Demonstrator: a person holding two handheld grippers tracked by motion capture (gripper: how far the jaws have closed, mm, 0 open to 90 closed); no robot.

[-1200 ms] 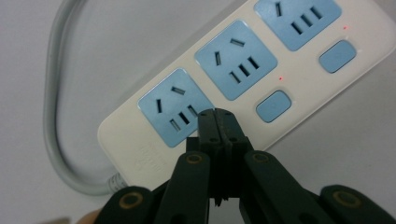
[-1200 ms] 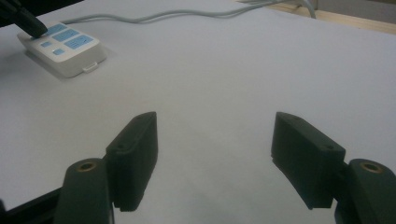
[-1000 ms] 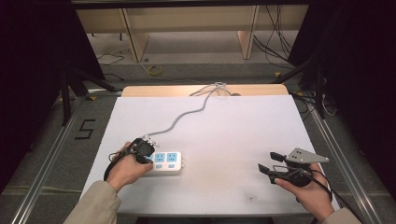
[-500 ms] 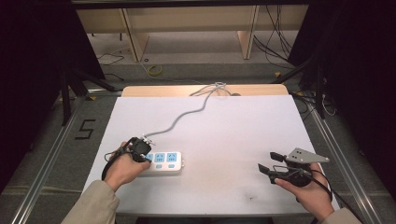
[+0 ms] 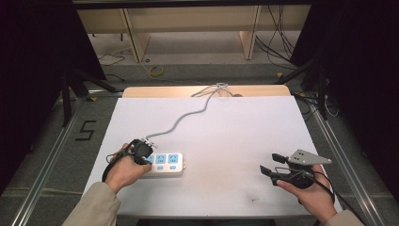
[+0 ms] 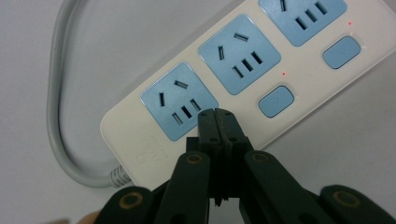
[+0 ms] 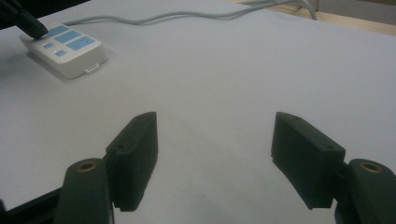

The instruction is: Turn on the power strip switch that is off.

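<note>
The white power strip (image 5: 162,164), with blue sockets, blue switches and a grey cord (image 5: 188,115), lies at the white counter's (image 5: 226,136) near left. The left gripper (image 6: 217,113), jaws together, tips onto its end socket; the right gripper (image 5: 269,165) hovers well apart, jaws spread and empty. Dark curtains and wooden shelving stand behind.

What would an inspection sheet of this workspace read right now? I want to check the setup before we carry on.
Surface: white table top, bare apart from the job's thing; faint dark marks near the front edge.
Job's things: white power strip with three blue sockets, lying flat at front left; small red lights beside two of its blue switches in the left gripper view.
Clutter: nothing seen.
Grippers: left gripper shut, tips at the end socket beside the cord; right gripper open, holding nothing, above the table's front right.
Cables: grey cord runs from the strip to the far edge.
Surroundings: wooden shelving, loose wires on the floor, a "5" mark at left.
</note>
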